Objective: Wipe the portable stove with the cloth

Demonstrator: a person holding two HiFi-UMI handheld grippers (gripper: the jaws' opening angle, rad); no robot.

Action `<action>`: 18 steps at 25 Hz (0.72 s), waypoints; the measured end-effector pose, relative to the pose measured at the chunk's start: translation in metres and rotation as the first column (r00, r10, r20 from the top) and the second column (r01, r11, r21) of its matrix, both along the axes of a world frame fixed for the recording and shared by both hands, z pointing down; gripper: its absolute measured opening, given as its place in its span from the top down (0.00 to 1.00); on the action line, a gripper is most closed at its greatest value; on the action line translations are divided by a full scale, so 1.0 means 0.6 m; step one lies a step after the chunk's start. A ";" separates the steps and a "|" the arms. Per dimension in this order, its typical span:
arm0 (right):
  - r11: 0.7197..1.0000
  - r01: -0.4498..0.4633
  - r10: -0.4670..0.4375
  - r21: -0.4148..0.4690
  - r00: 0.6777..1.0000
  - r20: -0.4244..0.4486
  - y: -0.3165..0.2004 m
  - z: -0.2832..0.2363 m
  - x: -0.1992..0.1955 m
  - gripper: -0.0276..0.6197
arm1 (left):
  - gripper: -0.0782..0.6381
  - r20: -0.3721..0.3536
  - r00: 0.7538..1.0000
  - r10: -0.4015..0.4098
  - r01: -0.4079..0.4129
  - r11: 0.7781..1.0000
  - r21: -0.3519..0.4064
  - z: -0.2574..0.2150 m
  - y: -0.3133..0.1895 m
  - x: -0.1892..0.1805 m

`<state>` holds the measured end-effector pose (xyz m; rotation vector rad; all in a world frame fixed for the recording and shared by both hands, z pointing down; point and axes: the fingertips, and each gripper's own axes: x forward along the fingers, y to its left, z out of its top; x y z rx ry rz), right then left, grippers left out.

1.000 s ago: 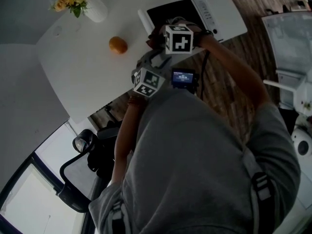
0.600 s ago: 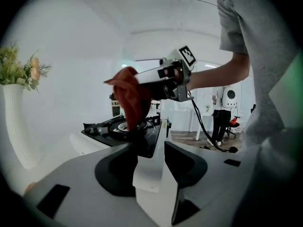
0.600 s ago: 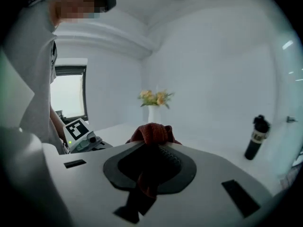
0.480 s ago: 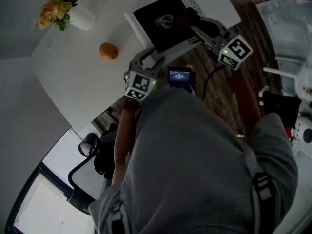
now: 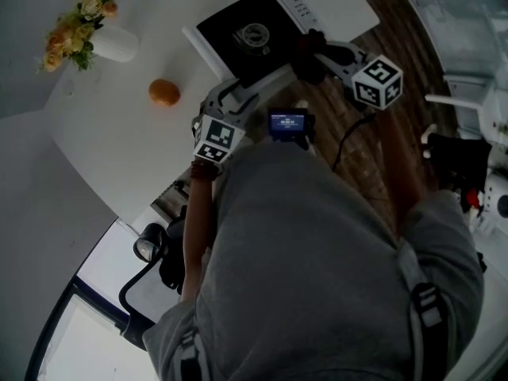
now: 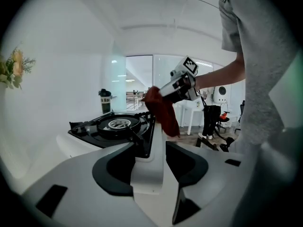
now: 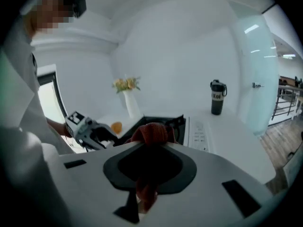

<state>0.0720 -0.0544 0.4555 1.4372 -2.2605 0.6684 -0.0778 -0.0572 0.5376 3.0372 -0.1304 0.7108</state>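
The portable stove (image 5: 230, 30), black on top with a white body, sits near the white table's front edge. My left gripper (image 5: 238, 86) is at the stove's near corner. Its jaws have just been opening and stand open, with the stove's white edge (image 6: 147, 145) between them. My right gripper (image 5: 311, 54) hovers off the stove's right side, shut on a dark red cloth (image 5: 304, 50). The cloth (image 7: 150, 134) bunches above the right jaws and hangs below them. From the left gripper view the cloth (image 6: 162, 110) dangles in the air beside the stove (image 6: 118, 124).
An orange (image 5: 164, 92) and a white vase of flowers (image 5: 111, 42) stand left of the stove on the table (image 5: 119, 149). A dark bottle (image 7: 217, 97) stands at the far side. A white chair (image 5: 460, 22) is on the right, and wooden floor lies below the table's edge.
My right gripper has swung with the cloth from over the stove top out to the stove's right side and rolled over. My left gripper has stayed at the stove's near corner.
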 end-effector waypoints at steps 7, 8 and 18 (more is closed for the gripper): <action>0.979 -0.053 0.007 -0.197 0.974 -0.228 -0.023 0.124 -0.032 0.88 | 0.59 -0.017 0.999 -0.044 0.044 0.998 -0.042 0.000 -0.006 0.003; 0.977 -0.048 -0.003 -0.207 0.972 -0.236 -0.027 0.127 -0.040 0.88 | 0.59 -0.025 0.998 -0.049 0.048 0.998 -0.051 -0.001 -0.008 0.002; 0.943 0.144 -0.186 -0.301 0.976 -0.116 -0.036 0.135 -0.150 0.88 | 0.59 -0.030 0.997 -0.066 0.064 0.996 -0.065 0.001 -0.009 0.004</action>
